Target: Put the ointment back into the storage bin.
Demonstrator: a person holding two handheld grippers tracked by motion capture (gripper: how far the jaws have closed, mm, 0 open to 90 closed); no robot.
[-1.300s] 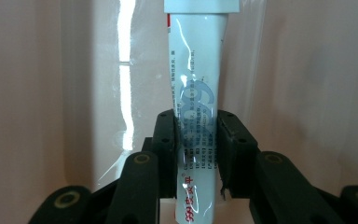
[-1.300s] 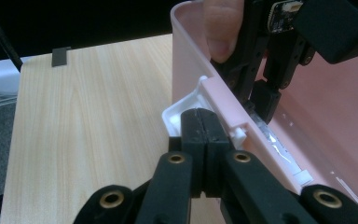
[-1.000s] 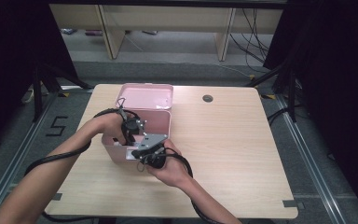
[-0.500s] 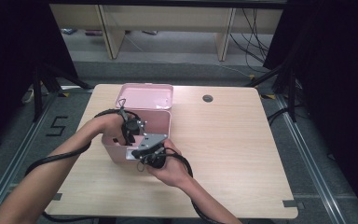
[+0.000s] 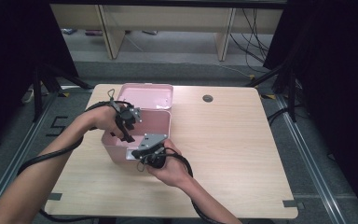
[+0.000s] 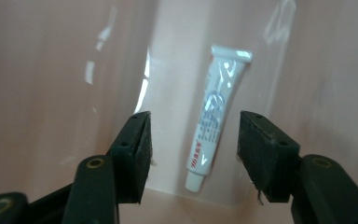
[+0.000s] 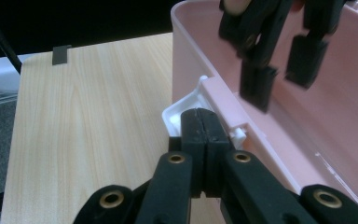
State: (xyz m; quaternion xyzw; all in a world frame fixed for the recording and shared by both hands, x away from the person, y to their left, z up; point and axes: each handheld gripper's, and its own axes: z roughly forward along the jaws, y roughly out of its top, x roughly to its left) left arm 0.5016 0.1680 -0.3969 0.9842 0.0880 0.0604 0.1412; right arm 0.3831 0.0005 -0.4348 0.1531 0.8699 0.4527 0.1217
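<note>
A pink plastic box (image 5: 168, 122) stands open on the wooden table (image 5: 233, 149), its lid (image 5: 147, 95) tipped back. A white tube (image 6: 216, 109) with red print lies on the box floor (image 6: 307, 93). My left gripper (image 5: 127, 135) points down into the box, open above the tube; its jaws have just been opening and press on nothing. In the left gripper view my left gripper (image 6: 193, 140) frames the tube. My right gripper (image 7: 205, 122) is shut, its tips against the white latch (image 7: 182, 109) on the box's front wall; it also shows in the high view (image 5: 137, 154).
A round cable hole (image 5: 208, 98) sits at the table's far edge. Dark tape marks (image 5: 289, 203) lie at the near corners. Bare tabletop stretches to the right of the box. Shelf legs and cables stand on the floor behind the table.
My left gripper has lifted a little inside the box. The right hand and the box have stayed where they were.
</note>
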